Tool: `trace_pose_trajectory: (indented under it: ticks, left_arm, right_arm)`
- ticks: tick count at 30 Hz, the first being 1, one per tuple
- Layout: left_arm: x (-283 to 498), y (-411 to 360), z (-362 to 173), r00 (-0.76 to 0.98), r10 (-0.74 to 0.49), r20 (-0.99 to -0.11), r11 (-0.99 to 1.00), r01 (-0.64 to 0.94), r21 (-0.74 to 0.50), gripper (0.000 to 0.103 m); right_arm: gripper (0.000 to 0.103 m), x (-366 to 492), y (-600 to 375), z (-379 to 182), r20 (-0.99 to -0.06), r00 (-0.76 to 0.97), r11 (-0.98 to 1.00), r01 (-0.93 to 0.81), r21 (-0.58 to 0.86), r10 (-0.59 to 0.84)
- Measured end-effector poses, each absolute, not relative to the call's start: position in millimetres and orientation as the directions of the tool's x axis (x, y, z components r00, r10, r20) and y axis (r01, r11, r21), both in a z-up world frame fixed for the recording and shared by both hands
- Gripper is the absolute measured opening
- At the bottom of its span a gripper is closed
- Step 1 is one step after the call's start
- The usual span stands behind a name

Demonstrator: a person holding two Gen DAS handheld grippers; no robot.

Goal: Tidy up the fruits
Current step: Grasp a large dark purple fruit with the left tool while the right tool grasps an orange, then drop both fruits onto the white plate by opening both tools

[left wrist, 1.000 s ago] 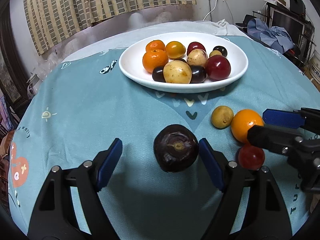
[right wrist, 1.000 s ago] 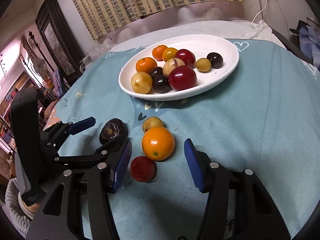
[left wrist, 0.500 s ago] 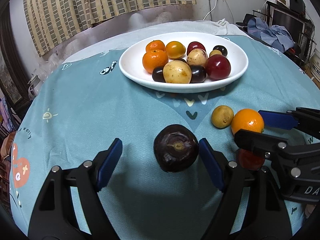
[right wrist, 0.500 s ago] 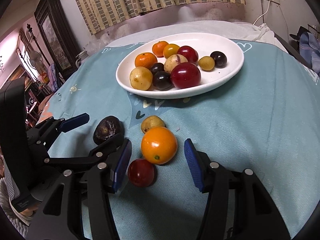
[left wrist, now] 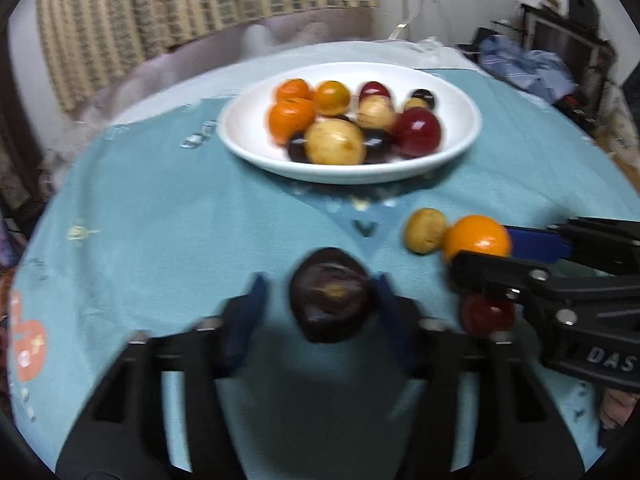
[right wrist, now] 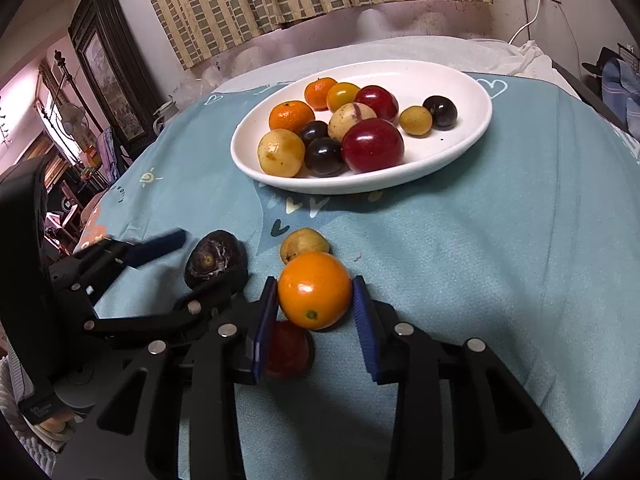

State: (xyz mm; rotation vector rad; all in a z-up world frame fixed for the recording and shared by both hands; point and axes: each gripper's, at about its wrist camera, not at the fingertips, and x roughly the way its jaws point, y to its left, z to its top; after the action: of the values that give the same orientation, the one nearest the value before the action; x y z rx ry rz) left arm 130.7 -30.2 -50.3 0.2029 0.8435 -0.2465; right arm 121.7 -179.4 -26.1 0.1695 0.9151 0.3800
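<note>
While both grippers' jaws are closing, each has a fruit between its blue pads. The orange lies on the teal cloth in the right gripper, and both pads look pressed to its sides; a second ago they stood well apart with the orange loose between them. The dark fruit sits in the left gripper, whose right pad touches it while a strip of cloth shows between it and the left pad; a second ago that pad stood far off to the left.

Just behind the orange, touching it, lies a small yellow fruit. A red fruit lies near the orange's front, half hidden behind the right gripper's left pad; in the left wrist view the right gripper's finger covers its top. None of these fruits has shifted on the cloth since the earlier frames.

Farther back stands the white plate, holding oranges, red, dark and yellow fruits in a cluster, as before.

The left wrist view is blurred, so the left pad's edge and the fruit's skin are hard to make out. In the right wrist view the left gripper's near finger hides the dark fruit's lower side, so the contact there cannot be told. Both gripper bodies are cut off by the lower picture edges.
</note>
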Motion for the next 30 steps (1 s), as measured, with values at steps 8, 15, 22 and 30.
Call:
trace_pose_trajectory:
  ticks: [8,15,22,30]
  left_arm:
    - [124,-13,-35,0.670,-0.186,-0.719,0.966,0.259,-0.008,0.045]
    - [138,-2,10,0.738,-0.162,-0.655,0.981,0.194,-0.024,0.045]
    - [199,-17,17,0.739,-0.136,-0.660,0.987,0.162,-0.023,0.046]
    - [223,-13,6,0.755,-0.132,-0.642,0.990,0.132,-0.048,0.073]
  right_arm:
    - [0.037,111,-205,-4,-0.676,0.601,0.903,-0.232,0.362,0.426]
    - [0.037,122,-228,39,-0.602,0.699,0.916,-0.210,0.342,0.385]
    - [0.037,191,-228,39,-0.630,0.707,0.940,-0.153,0.306,0.320]
    - [0.061,220,-243,18,-0.619,0.712,0.916,-0.087,0.393,0.333]
